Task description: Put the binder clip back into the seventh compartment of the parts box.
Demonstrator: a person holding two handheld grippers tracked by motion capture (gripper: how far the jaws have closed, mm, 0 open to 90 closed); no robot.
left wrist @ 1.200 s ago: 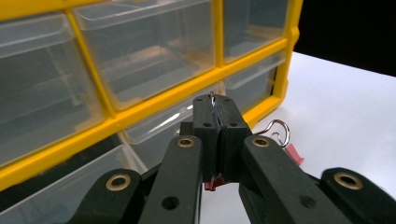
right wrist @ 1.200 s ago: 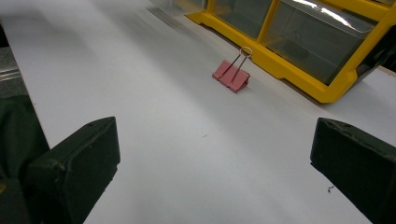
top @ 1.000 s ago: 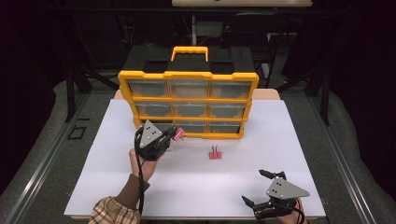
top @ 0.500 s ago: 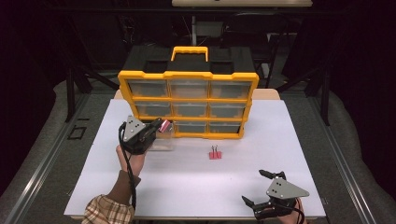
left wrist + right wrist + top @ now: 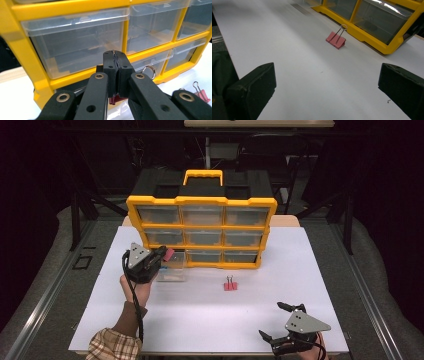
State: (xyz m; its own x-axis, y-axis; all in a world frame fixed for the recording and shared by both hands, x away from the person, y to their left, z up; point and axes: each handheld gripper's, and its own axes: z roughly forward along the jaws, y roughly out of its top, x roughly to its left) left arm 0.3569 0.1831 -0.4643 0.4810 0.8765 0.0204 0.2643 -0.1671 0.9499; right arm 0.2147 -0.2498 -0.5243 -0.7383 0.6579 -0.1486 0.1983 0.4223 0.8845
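Pinching a pink binder clip in pressed-together jaws beside the yellow organizer, the left gripper risked dropping it short of the pulled-out drawer.

A white rectangular tabletop carries a yellow plastic organiser with clear drawers at its far edge, a clear pulled-out drawer just before it, and a pink binder clip near the middle.
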